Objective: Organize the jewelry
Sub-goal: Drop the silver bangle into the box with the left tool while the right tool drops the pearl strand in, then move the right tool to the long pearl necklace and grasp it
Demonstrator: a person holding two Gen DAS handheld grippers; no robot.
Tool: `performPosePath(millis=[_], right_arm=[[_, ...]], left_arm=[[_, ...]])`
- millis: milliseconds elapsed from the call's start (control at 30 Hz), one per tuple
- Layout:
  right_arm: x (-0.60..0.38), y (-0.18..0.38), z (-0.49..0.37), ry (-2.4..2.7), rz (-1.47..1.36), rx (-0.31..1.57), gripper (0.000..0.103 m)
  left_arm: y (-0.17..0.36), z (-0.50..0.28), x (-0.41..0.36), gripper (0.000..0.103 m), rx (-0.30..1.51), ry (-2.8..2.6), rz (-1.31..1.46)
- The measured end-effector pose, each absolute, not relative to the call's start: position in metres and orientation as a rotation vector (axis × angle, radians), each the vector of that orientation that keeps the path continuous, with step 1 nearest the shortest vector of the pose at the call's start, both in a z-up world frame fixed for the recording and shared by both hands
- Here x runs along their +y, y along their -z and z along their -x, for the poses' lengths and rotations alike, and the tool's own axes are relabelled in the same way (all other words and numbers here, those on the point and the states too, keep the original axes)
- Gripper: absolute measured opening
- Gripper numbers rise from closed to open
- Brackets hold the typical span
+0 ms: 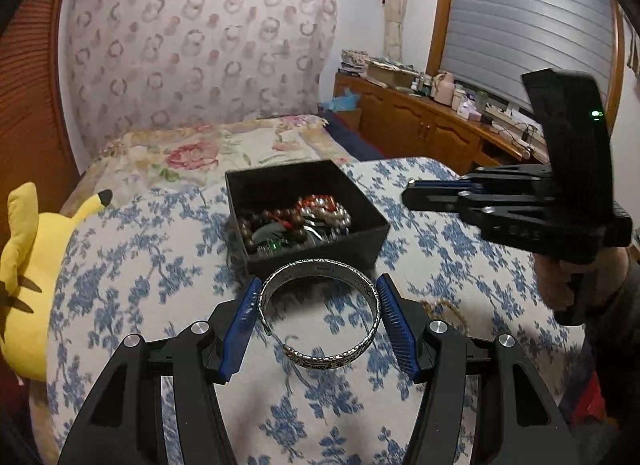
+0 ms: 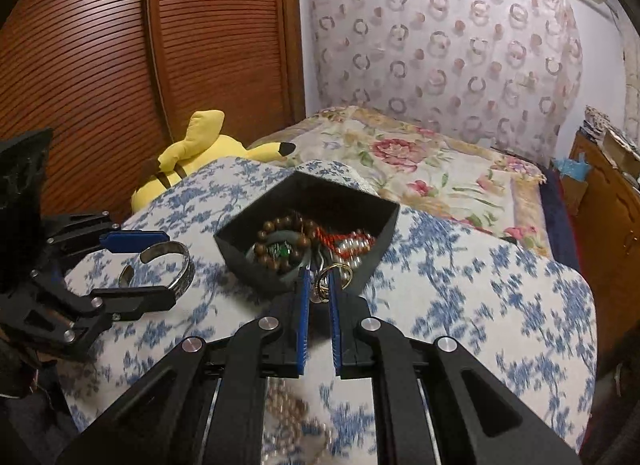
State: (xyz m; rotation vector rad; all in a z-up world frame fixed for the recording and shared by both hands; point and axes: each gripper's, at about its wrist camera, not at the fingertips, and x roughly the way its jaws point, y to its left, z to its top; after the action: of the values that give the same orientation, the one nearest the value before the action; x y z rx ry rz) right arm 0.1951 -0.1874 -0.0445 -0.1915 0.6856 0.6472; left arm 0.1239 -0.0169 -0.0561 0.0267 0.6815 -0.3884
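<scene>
Left claw (image 1: 318, 319): closed on the silver bangle (image 1: 320, 313); both blue pads touch its outer rim, one each side; bangle held flat, clear of the cover, just short of the box's near wall
Right claw (image 2: 320, 285): jaws nearly together, pinching a small cluster of thin rings (image 2: 326, 279), gold and silver in tone; how many rings cannot be told; the cluster sits at the fingertips, over the near corner of the box
Loose chain (image 2: 296, 405): pale beaded strand lying on the cover beneath the right claw; blurred; not yet boxed
Blue-flowered cover (image 1: 140, 273): white cloth with blue sprigs, spread over a raised cushion-like surface on the bed; carries the box and the loose chain
Black box (image 1: 372, 221): open, square, no lid in view; holds brown wooden beads (image 2: 280, 243), a red-and-white beaded piece (image 2: 348, 243), a green stone and darker items, all heaped together, not sorted
Progress: judged well along; most pieces are already in the box; the bangle and the rings are in hand and near it; left to do, by this reading, is to drop both in, then gather the chain
Yellow plush toy (image 1: 36, 265): at the cover's edge, apart from the work
Floral bedspread (image 2: 432, 169): beyond the box; no jewelry seen on it
</scene>
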Motion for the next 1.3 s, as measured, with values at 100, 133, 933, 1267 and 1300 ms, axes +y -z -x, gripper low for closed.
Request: performPosePath(millis=[100, 133, 933, 1267, 1300], right_arm=[[-0.179, 0.044, -0.209, -0.666, 0.198, 0.686, 0.011], [-0.176, 0.045, -0.214, -0.671, 0.204, 0.687, 0.011], [-0.196, 0.048, -0.245, -0.656, 0.182, 0.687, 0.036], [-0.257, 0.076, -0.201, -0.543, 0.163, 0.747, 0.036], [-0.259, 0.08, -0.197, -0.54, 0.162, 0.755, 0.036]], left_arm=[[0.051, -0.135, -0.013, 0.057, 0.671, 0.385, -0.024], [0.05, -0.138, -0.012, 0.057, 0.667, 0.384, -0.023], [0.043, -0.219, -0.004, 0.057, 0.68, 0.361, -0.006], [0.053, -0.236, -0.019, 0.058, 0.711, 0.352, -0.028], [0.052, -0.237, -0.019, 0.059, 0.712, 0.353, -0.029]])
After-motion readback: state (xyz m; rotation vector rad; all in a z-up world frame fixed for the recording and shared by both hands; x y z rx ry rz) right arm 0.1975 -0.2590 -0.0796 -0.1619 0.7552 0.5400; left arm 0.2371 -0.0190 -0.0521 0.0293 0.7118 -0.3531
